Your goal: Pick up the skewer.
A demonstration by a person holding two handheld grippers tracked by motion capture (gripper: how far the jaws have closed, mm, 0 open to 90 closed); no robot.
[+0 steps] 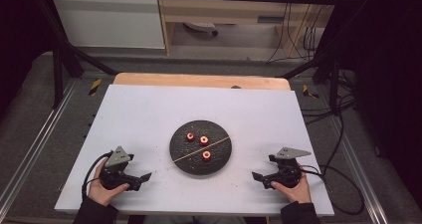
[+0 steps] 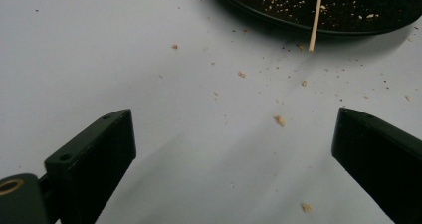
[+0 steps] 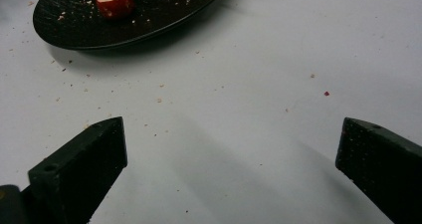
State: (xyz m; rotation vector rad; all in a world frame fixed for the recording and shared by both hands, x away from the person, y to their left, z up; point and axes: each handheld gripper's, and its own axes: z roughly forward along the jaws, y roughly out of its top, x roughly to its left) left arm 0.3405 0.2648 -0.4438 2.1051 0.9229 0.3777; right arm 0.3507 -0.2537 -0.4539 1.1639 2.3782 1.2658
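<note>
A round black plate (image 1: 177,157) sits at the middle of the white table and carries three small red cored fruits (image 1: 204,140). A thin wooden skewer (image 1: 194,152) lies across the plate, its left tip hanging over the rim. My left gripper (image 1: 144,176) rests near the front left, jaws wide apart and empty, pointing toward the plate. Opposite it at the front right my right gripper (image 1: 255,175) is open too, nothing between its jaws. In the left gripper view the skewer (image 2: 315,20) tip pokes past the plate rim (image 2: 298,27). The right gripper view catches one red fruit (image 3: 114,1) on the plate (image 3: 149,32).
Small crumbs (image 2: 279,120) are scattered over the white tabletop (image 1: 149,109) near the plate. Black cables (image 1: 343,184) trail off the table's right side. A metal frame and shelving stand beyond the far edge.
</note>
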